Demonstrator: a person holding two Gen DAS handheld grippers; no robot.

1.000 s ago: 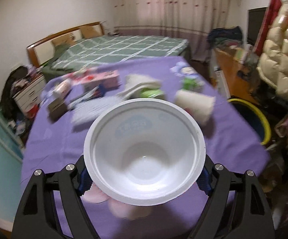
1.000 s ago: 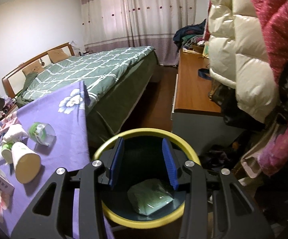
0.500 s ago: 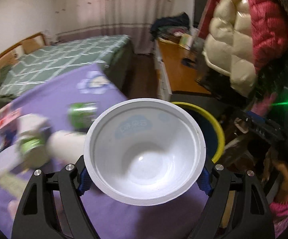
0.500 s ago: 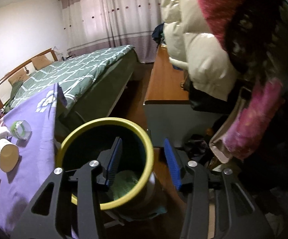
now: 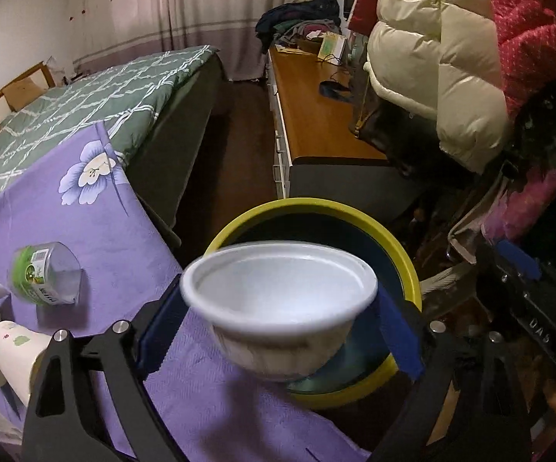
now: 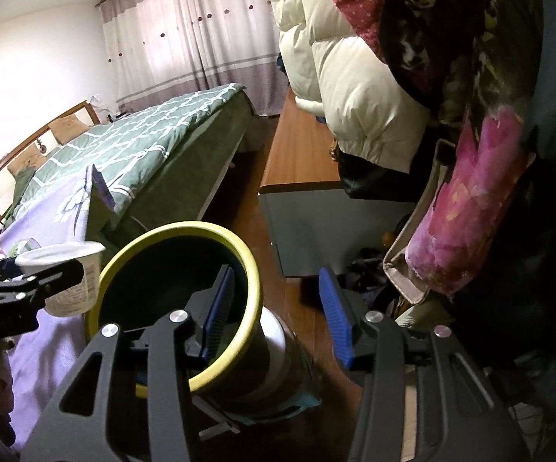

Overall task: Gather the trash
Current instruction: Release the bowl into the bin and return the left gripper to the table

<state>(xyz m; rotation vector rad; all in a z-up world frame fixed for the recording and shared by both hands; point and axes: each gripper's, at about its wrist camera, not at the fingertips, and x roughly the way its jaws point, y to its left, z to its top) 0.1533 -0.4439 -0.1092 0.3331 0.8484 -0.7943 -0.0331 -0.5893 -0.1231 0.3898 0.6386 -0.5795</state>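
Change: a second ago we had the white bowl (image 5: pixel 278 300) over the middle of the purple tablecloth (image 5: pixel 124 231), its mouth square to the left wrist camera; now it sits lower centre of that view, tipped away, blurred, at the table's edge with the yellow-rimmed bin (image 5: pixel 401 265) right behind it.
Meaning: we judge the bowl is at the drop point — letting go is what remains for this piece.
Left of frame: a green-labelled tub (image 5: pixel 45 275) and a paper cup (image 5: pixel 12 350) lie on the cloth at the left edge, not yet collected.
Left gripper (image 5: pixel 278 323): we see its blue pads spread wide; the bowl sits between them, but the blur leaves us unable to tell if they grip it.
Bin: centre-left of the right wrist view, with the bowl (image 6: pixel 66 281) just left of its rim (image 6: pixel 251 269).
Right gripper (image 6: pixel 274 315): it has slid rightward off the bin — fingers parted, holding nothing, left pad over the mouth, right pad outside above the floor.
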